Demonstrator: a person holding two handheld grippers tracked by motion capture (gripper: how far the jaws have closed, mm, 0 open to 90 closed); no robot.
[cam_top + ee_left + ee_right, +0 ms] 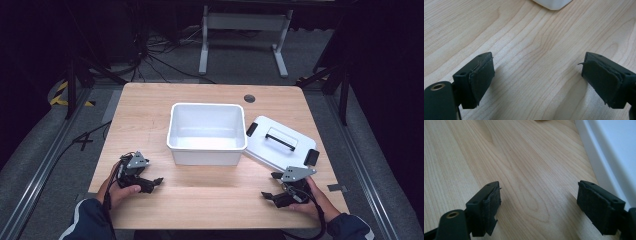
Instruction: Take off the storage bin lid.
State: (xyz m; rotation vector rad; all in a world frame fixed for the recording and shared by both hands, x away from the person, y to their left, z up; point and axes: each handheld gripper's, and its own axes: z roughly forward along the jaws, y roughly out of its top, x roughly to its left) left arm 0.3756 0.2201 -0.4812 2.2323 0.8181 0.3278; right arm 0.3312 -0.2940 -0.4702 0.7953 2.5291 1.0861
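An open white plastic bin (206, 132) stands empty in the middle of the wooden table (210, 197). Its white lid (280, 142), with a black handle and black clips, lies flat just right of it, one corner against the bin. My left gripper (152, 179) rests low over the table's front left, open, jaws wide apart with nothing between them (536, 67). A corner of the bin (552, 3) shows ahead of it. My right gripper (270, 186) sits at the front right, just in front of the lid, also open and empty (539, 192). The lid's edge (614, 152) runs beside its right jaw.
A round cable hole (249, 98) sits near the table's far edge. Bare wood stretches between the two grippers along the front. Beyond the table stand a white desk frame (245, 30) and cables on the dark floor. Metal rails run along both sides.
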